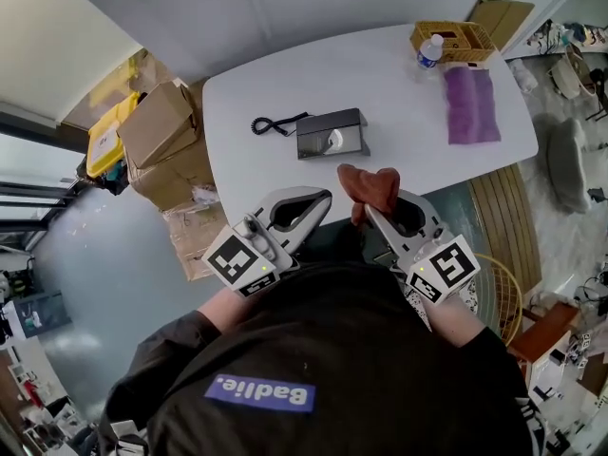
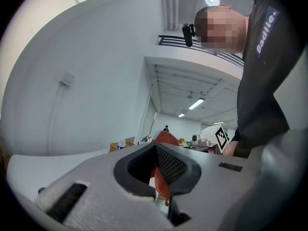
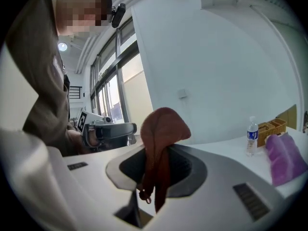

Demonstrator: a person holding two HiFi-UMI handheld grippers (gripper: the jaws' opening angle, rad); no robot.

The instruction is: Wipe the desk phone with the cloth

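Note:
The black desk phone (image 1: 331,133) lies on the white table (image 1: 399,93), its coiled cord (image 1: 271,124) trailing left. A rust-brown cloth (image 1: 370,186) stands up from my right gripper (image 1: 369,209), which is shut on it at the table's near edge, just short of the phone. In the right gripper view the cloth (image 3: 163,129) hangs bunched through the right gripper (image 3: 159,150). My left gripper (image 1: 326,198) is beside it on the left, shut with nothing in it. In the left gripper view the left gripper (image 2: 156,153) shows the cloth (image 2: 166,138) beyond its closed tips.
A purple cloth (image 1: 470,103) lies at the table's far right, beside a water bottle (image 1: 429,53) and a wicker basket (image 1: 452,38). Cardboard boxes (image 1: 157,122) and a yellow bin (image 1: 104,136) sit on the floor at left. A wicker chair (image 1: 499,293) stands at right.

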